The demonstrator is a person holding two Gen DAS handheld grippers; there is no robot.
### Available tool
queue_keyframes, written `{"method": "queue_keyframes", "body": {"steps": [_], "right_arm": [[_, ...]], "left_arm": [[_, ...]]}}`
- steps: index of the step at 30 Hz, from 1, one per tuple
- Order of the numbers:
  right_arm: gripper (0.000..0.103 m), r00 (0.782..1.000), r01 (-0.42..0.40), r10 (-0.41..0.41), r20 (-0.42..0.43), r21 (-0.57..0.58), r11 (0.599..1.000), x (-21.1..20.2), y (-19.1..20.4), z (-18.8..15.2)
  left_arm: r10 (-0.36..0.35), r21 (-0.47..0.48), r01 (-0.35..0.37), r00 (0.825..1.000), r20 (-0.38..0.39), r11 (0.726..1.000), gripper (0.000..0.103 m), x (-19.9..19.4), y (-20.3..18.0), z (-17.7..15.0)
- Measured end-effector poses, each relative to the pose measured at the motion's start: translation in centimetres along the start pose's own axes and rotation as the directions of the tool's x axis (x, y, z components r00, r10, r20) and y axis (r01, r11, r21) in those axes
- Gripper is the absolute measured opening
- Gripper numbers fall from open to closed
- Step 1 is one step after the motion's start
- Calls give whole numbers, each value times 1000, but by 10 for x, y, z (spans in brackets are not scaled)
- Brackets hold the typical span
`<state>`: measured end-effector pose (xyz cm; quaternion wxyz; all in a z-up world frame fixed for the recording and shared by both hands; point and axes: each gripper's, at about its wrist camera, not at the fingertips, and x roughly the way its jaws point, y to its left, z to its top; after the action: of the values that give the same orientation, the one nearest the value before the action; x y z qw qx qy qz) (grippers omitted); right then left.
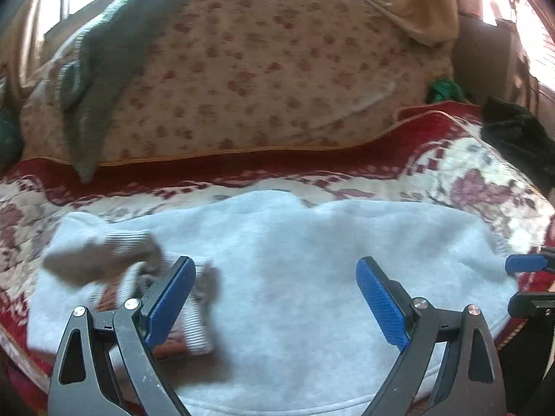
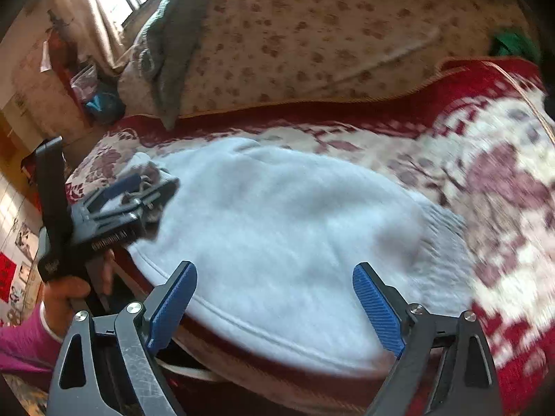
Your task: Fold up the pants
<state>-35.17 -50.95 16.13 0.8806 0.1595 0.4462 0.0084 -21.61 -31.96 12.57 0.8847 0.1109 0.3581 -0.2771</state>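
Observation:
Light blue-white fleece pants [image 1: 295, 263] lie folded flat on the bed, near its front edge; they also show in the right wrist view [image 2: 277, 228]. A grey ribbed waistband or cuff [image 1: 114, 253] lies bunched at their left end. My left gripper [image 1: 275, 298] is open and empty, just above the pants near the bunched end; it also shows at the left of the right wrist view [image 2: 131, 190]. My right gripper [image 2: 274, 301] is open and empty over the pants' front hem; its blue fingertip [image 1: 523, 263] shows at the right edge of the left wrist view.
The bed has a red and cream patterned blanket [image 1: 451, 180]. A floral quilt [image 1: 260, 79] is piled behind, with a grey garment [image 1: 104, 79] draped on it. A black item [image 1: 513, 135] and a green item [image 1: 444, 90] lie at the right. The bed's front edge [image 2: 277, 378] is close.

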Motion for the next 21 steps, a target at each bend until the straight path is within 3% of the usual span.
{"method": "queue_keyframes", "body": {"steps": [7, 14, 21], "right_arm": [[97, 1000, -8, 11, -27, 87, 996, -22, -36, -34], [98, 985, -137, 156, -68, 228, 964, 1, -61, -58], [99, 967, -239, 253, -7, 299, 924, 27, -64, -62]], "left_arm": [[-151, 45, 153, 987, -54, 987, 94, 20, -27, 18], [-202, 123, 215, 973, -109, 969, 94, 45, -62, 32], [-244, 172, 270, 957, -159, 947, 94, 65, -98, 33]]}}
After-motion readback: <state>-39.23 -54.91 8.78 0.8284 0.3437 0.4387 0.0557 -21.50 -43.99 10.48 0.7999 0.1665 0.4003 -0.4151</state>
